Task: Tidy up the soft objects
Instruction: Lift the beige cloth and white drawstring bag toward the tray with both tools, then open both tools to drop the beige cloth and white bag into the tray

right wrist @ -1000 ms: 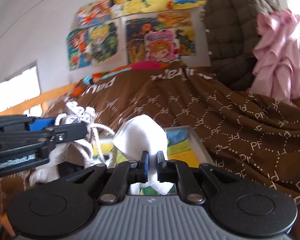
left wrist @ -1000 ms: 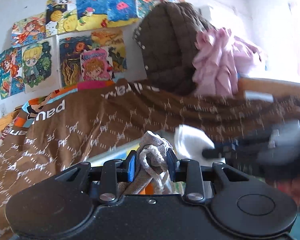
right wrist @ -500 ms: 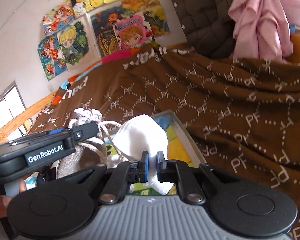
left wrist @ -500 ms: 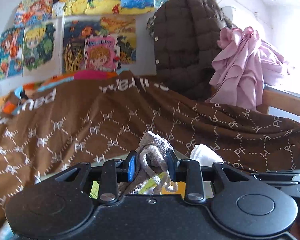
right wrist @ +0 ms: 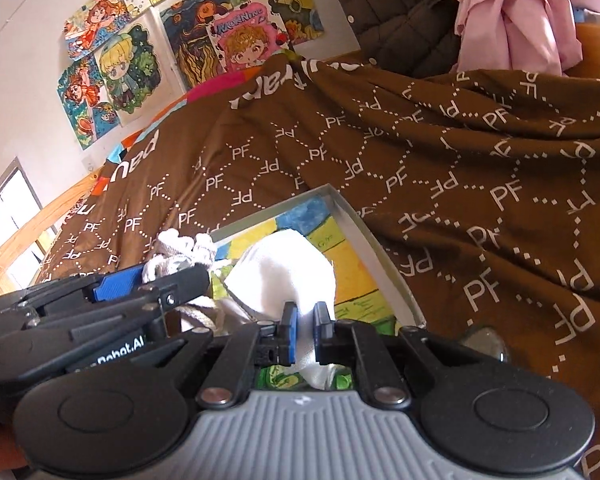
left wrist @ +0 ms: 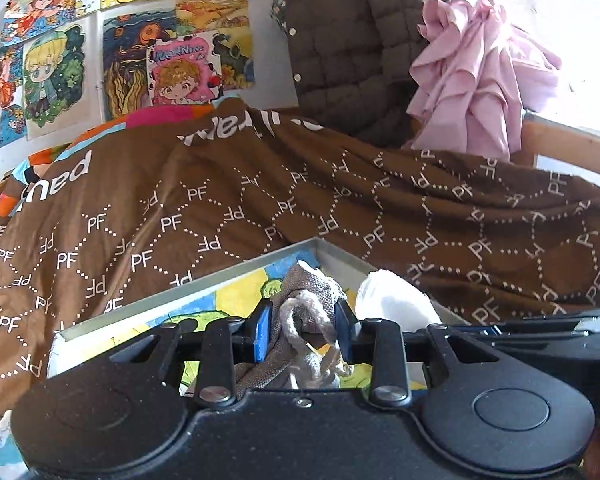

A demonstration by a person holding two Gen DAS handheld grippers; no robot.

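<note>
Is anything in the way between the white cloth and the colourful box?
Nothing visible. The right gripper holds the white cloth right over the open box. The left gripper hangs beside it, holding a grey drawstring bag.

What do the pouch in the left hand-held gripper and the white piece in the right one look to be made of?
The pouch looks like coarse grey-beige woven cloth, matte, with a visible weave and a twisted white cord, perhaps cotton. The white piece looks like soft matte fabric, maybe fleece or terry; it folds loosely and shows no shine, but its texture is too washed out to settle.
</note>
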